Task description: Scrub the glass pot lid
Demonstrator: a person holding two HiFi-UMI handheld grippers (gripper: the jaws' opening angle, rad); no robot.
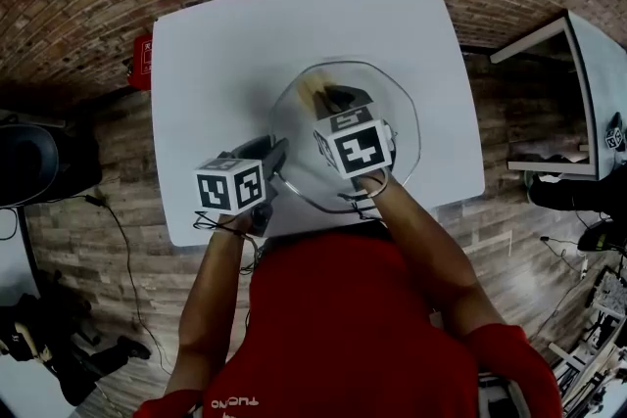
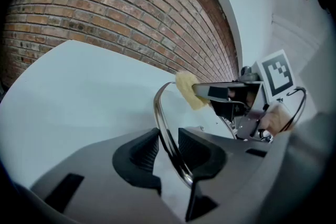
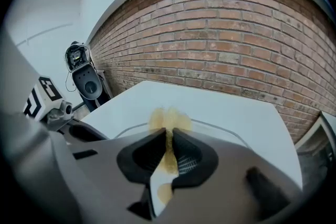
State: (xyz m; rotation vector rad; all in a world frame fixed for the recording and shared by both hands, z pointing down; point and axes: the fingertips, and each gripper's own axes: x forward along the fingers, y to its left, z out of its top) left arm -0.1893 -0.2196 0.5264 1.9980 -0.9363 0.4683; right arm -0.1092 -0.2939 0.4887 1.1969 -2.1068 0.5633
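Note:
The glass pot lid [image 1: 397, 117] is held tilted over the white table [image 1: 225, 54]. My left gripper [image 1: 277, 154] is shut on its metal rim [image 2: 164, 123] at the near left edge, with the rim running between the ribbed pads [image 2: 144, 152]. My right gripper [image 1: 329, 97] is shut on a yellow sponge [image 1: 312, 91] over the lid's far part. In the right gripper view the sponge [image 3: 169, 122] is pinched between the pads and sticks out past them, above the lid's rim [image 3: 223, 129]. The left gripper view shows the sponge [image 2: 187, 89] at the lid's far edge.
A brick wall [image 3: 236, 34] runs behind the table. A red object [image 1: 142, 62] sits by the table's far left corner. Another white table [image 1: 593, 83] stands at the right. Dark equipment [image 1: 34, 162] and cables lie on the wood floor at the left.

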